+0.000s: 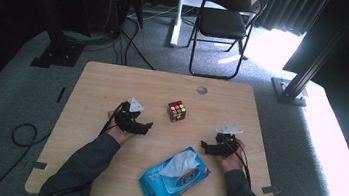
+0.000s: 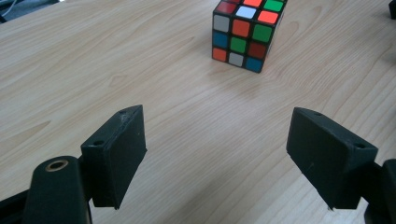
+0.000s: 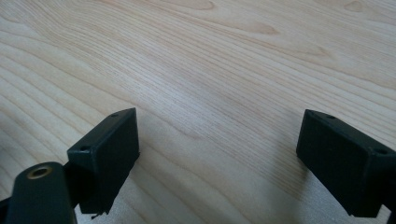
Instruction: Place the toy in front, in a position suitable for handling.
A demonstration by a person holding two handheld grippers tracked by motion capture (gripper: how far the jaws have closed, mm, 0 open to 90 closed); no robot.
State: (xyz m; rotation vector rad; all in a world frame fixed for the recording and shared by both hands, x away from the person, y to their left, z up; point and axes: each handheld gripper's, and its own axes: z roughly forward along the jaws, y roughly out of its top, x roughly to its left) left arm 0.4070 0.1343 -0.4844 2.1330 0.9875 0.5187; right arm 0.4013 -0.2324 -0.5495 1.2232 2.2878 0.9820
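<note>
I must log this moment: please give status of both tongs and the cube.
Left tongs open, aimed at cube, apart from it. Right tongs open over bare table. Wipes pack near, not between.

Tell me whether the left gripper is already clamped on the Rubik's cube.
No. The left gripper has its jaws spread wide over bare table, and the Rubik's cube sits ahead of them, untouched.

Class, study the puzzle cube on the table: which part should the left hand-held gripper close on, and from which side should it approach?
Probably the puzzle cube's two opposite upright faces, approached from the left hand-held gripper's own side. It sits flat on the table, clear all round, one corner turned toward the open jaws, so a slight turn would square them to flat, parallel faces.
</note>
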